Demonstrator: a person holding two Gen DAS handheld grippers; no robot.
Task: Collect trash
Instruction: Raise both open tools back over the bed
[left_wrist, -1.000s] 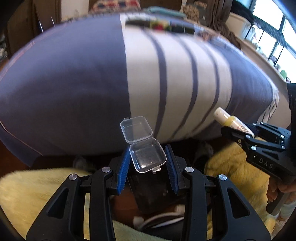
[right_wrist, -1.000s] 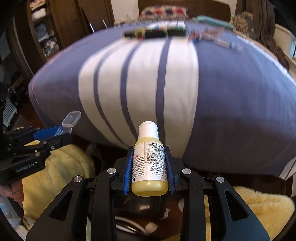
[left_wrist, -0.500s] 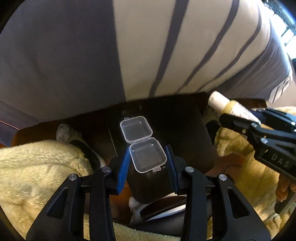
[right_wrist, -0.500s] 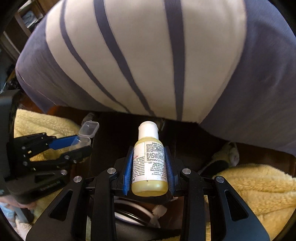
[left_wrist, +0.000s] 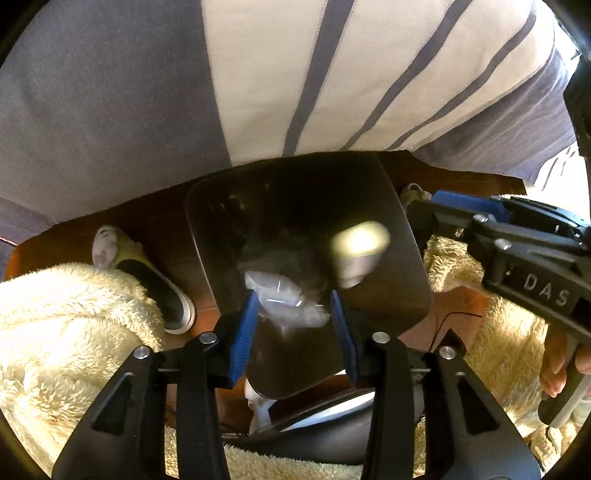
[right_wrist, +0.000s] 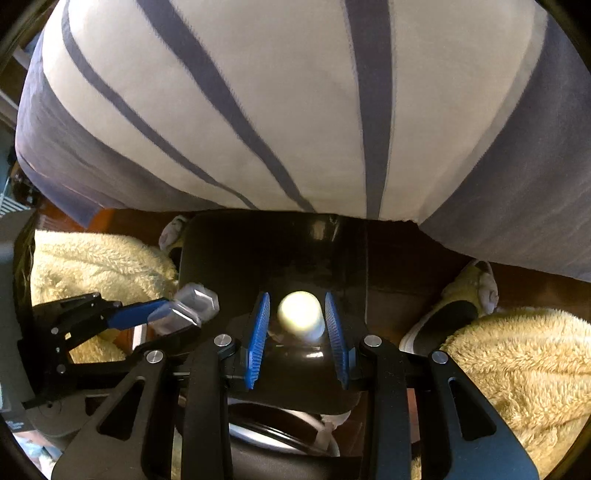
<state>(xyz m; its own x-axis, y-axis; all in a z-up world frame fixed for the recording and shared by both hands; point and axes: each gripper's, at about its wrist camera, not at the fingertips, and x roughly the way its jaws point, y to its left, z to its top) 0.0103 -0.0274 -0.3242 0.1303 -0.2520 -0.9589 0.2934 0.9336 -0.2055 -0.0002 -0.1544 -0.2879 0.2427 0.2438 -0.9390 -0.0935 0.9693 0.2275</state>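
Below both grippers stands a black bin (left_wrist: 280, 170) (right_wrist: 258, 221). My left gripper (left_wrist: 293, 295) points down into it and its jaws are opening. The clear plastic box (left_wrist: 284, 301) (right_wrist: 188, 308) is blurred and tilted between the blue pads, slipping loose. My right gripper (right_wrist: 296, 295) (left_wrist: 436, 206) also hangs over the bin, pads apart. The yellow bottle with a white cap (right_wrist: 300, 314) is a blur narrower than the gap. In the left wrist view the bottle (left_wrist: 360, 240) is clear of the right gripper's tips, inside the bin mouth.
A bed with a blue and white striped cover (left_wrist: 332, 74) (right_wrist: 295, 92) overhangs the bin's far side. Fluffy cream fabric (left_wrist: 66, 314) (right_wrist: 517, 369) lies on both sides. Slippers (left_wrist: 122, 254) (right_wrist: 472, 291) sit on the brown floor. A hand (left_wrist: 557, 373) holds the right gripper's handle.
Both grippers dropped from bed height and tipped down over the bin. The box and the bottle, held firmly before, are now blurred and coming free of the pads.
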